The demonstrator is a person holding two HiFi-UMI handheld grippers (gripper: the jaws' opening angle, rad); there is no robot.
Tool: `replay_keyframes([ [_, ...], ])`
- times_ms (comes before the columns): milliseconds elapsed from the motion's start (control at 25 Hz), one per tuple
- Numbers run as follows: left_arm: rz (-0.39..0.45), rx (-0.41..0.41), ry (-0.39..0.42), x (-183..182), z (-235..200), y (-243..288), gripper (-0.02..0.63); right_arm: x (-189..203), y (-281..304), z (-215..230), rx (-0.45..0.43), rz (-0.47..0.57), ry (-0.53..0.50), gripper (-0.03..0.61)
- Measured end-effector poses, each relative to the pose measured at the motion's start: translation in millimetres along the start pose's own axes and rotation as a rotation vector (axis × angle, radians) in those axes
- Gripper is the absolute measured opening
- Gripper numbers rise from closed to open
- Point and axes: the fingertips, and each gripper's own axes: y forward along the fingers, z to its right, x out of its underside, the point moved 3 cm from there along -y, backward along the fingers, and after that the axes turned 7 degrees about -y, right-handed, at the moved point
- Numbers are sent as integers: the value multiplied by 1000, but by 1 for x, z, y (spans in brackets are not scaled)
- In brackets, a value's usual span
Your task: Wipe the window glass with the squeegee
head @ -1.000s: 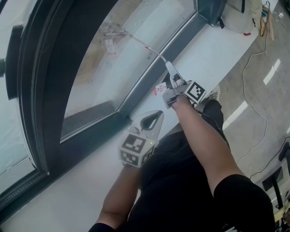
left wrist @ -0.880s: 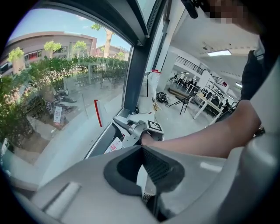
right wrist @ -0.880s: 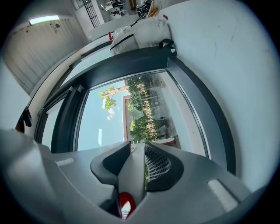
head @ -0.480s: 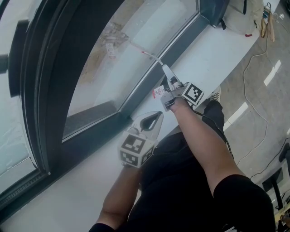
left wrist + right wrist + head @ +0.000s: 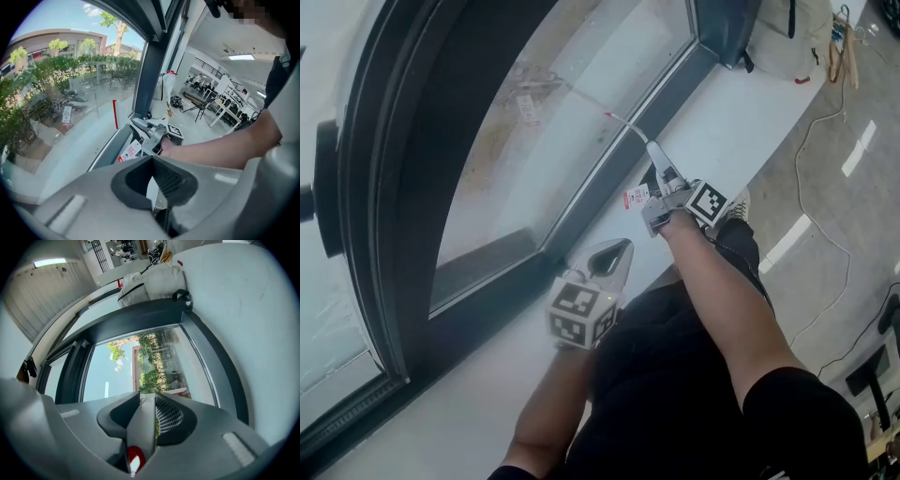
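Observation:
My right gripper is shut on the grey handle of the squeegee, which slants up and left toward the window glass. Its thin neck with a red mark reaches the pane, and a paper tag hangs by the handle. In the right gripper view the handle fills the gap between the jaws of my right gripper. My left gripper hovers over the white sill, shut on nothing. The left gripper view shows my left gripper, the squeegee and its red blade edge beyond.
A dark window frame runs along the bottom of the pane. A pale bag sits at the sill's far end. Cables trail over the grey floor at the right. The person's legs in dark clothing are below.
The right gripper and squeegee have shifted slightly down and right along the glass. The head view has tilted a little. The left gripper has stayed put.

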Motion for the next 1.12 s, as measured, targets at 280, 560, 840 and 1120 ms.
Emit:
replay_keyframes([
  [280, -45, 37, 36, -33, 24, 46, 0, -133, 1, 29, 49, 178, -40, 130],
  [560, -58, -13, 17, -39, 15, 61, 0, -226, 40, 50, 45, 226, -128, 130],
  [840, -94, -46, -7, -44, 4, 80, 0, -263, 79, 60, 31, 242, -97, 130],
  [1120, -195, -43, -7, -30, 5, 104, 0, -274, 94, 84, 11, 225, -94, 130],
])
